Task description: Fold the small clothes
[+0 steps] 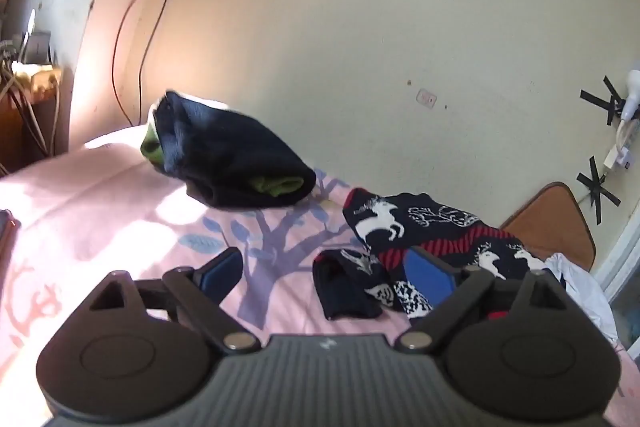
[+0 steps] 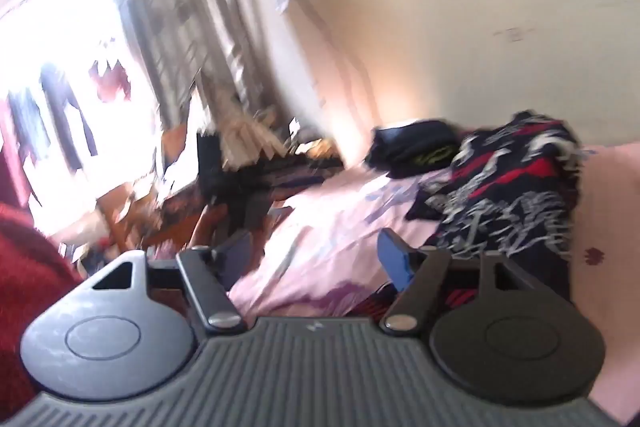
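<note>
Judging by how things lie on the bed (image 1: 100, 195), the folding is partly done: one dark bundle with a green lining (image 1: 232, 163) sits compact and folded well ahead of the left gripper (image 1: 326, 269), slightly to its left. One dark reindeer-patterned garment (image 1: 432, 231) lies rumpled just ahead of that gripper's right finger, and one small dark piece (image 1: 344, 283) sits between the fingers' line and beyond them; both look unfolded. A white cloth (image 1: 576, 279) shows at the far right, its state unclear. The left gripper stands wide open and empty. The right gripper (image 2: 320, 259) is also spread open, holding nothing, with the patterned garment ahead to its right.
</note>
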Motion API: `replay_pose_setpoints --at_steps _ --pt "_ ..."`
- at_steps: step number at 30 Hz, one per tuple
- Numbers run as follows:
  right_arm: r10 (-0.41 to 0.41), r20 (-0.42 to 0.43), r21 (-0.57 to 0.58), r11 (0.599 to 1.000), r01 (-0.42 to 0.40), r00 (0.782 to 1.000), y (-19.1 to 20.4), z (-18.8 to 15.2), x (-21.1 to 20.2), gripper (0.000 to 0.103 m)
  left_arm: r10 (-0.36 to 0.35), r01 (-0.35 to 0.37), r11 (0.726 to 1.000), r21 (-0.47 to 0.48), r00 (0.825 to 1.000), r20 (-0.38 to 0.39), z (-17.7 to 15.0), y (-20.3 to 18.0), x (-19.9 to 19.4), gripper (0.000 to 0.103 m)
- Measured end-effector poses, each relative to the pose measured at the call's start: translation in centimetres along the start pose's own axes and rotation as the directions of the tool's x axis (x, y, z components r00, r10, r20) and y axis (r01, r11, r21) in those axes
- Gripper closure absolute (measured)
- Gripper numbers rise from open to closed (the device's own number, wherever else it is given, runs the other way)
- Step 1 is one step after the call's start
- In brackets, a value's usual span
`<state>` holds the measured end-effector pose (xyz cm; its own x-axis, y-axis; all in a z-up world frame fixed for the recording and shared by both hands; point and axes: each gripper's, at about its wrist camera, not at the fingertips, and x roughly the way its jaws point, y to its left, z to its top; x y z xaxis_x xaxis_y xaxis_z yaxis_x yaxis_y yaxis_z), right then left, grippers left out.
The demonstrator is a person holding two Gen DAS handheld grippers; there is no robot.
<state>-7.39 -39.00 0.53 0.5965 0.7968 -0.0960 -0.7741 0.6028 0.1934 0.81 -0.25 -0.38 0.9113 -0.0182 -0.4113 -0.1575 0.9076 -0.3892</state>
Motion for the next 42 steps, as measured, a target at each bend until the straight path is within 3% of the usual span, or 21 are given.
replay_pose_setpoints --at_steps 3,7,9,11,12,14,15,16,19,21,23,25,26,28,30,32,34,36,38,39,42 --pt "-0.137 0.137 0.253 0.962 0.099 0.981 -4.1 -0.2 -3.1 0.028 -0.064 0.061 0.998 -0.033 0.996 -0.07 -0.5 -2.1 2.6 0.013" --pt "-0.366 0.095 0.442 0.849 0.29 0.926 -7.7 -2.3 -4.9 0.027 -0.074 0.081 0.996 0.045 0.989 -0.131 -2.3 -6.3 5.8 0.016" --pt "-0.417 0.027 0.476 0.805 0.355 0.909 -8.6 -3.8 -4.7 0.027 -0.09 0.099 0.994 0.035 0.975 -0.201 -3.2 -7.5 8.2 0.035" --pt "-0.449 -0.053 0.483 0.77 0.417 0.892 -9.1 -5.1 -3.8 0.028 -0.118 0.125 0.992 0.009 0.953 -0.28 -4.6 -8.2 9.3 0.081" --pt "-0.455 -0.079 0.483 0.761 0.433 0.887 -9.1 -5.5 -3.4 0.028 -0.117 0.125 0.992 0.007 0.945 -0.305 -5.2 -8.5 9.9 0.09" --pt "-0.443 -0.096 0.478 0.765 0.432 0.891 -8.7 -5.5 -2.5 0.033 -0.11 0.116 0.993 0.004 0.951 -0.288 -5.9 -8.5 9.3 0.093" --pt "-0.428 -0.106 0.469 0.774 0.425 0.897 -8.3 -5.2 -2.1 0.05 -0.112 0.119 0.993 0.011 0.956 -0.271 -6.0 -8.5 8.6 0.093" --pt "-0.397 -0.117 0.465 0.789 0.403 0.911 -7.9 -4.9 -1.6 0.078 -0.116 0.123 0.992 0.012 0.962 -0.247 -5.8 -8.3 7.7 0.094" --pt "-0.357 -0.101 0.401 0.84 0.366 0.929 -5.8 -2.8 -0.2 0.08 -0.123 0.126 0.992 0.008 0.979 -0.164 -3.7 -6.5 3.8 0.095" --pt "-0.232 -0.03 0.354 0.907 0.228 0.972 -4.0 -0.9 -0.1 0.08 -0.108 0.109 0.994 0.001 0.986 -0.13 -0.9 -5.5 1.1 0.095" --pt "-0.052 0.016 0.231 0.972 0.047 0.999 -0.6 1.1 0.1 0.079 -0.112 0.11 0.993 -0.034 0.992 -0.06 0.5 -3.7 -2.5 0.095" --pt "0.15 0.022 0.098 0.984 -0.151 0.988 2.4 2.4 0.2 0.074 -0.084 0.085 0.996 -0.033 0.996 0.01 1.1 -2.1 -6.0 0.095" --pt "0.171 0.018 0.04 0.984 -0.172 0.985 3.6 2.8 0.2 0.069 -0.057 0.057 0.998 -0.023 0.998 0.034 0.9 -1.4 -7.4 0.094" --pt "0.136 0.034 -0.043 0.99 -0.135 0.99 4.7 3.6 0.4 0.048 0.007 -0.006 1.0 -0.005 0.999 0.05 0.5 -0.2 -8.8 0.092" --pt "0.026 0.064 -0.038 0.999 -0.023 0.998 2.9 4.4 1.4 0.046 0.071 -0.072 0.997 0.016 0.996 0.046 -0.3 0.5 -8.9 0.086" --pt "-0.123 0.051 0.046 0.992 0.121 0.991 -1.3 4.9 2.9 0.046 0.105 -0.105 0.995 -0.002 0.994 0.019 -0.8 1.2 -8.2 0.081" --pt "-0.31 0.014 0.142 0.942 0.305 0.95 -6.3 5.0 4.8 0.045 0.109 -0.109 0.994 0.011 0.994 0.011 -1.5 2.2 -7.4 0.081" --pt "-0.423 -0.029 0.221 0.881 0.419 0.906 -10.9 4.7 6.5 0.045 0.127 -0.127 0.991 0.031 0.992 0.01 -1.8 2.9 -6.4 0.079" --pt "-0.461 -0.088 0.312 0.829 0.464 0.883 -14.3 4.2 8.4 0.042 0.134 -0.134 0.991 0.031 0.991 -0.003 -2.1 3.3 -5.8 0.073" --pt "-0.451 -0.115 0.368 0.808 0.459 0.885 -15.5 4.0 9.3 0.037 0.121 -0.12 0.993 0.012 0.992 -0.022 -2.2 3.9 -5.2 0.071" --pt "-0.36 -0.159 0.486 0.782 0.39 0.919 -17.4 1.8 11.2 0.033 0.118 -0.119 0.993 -0.018 0.992 -0.053 -2.9 4.2 -4.2 0.065"
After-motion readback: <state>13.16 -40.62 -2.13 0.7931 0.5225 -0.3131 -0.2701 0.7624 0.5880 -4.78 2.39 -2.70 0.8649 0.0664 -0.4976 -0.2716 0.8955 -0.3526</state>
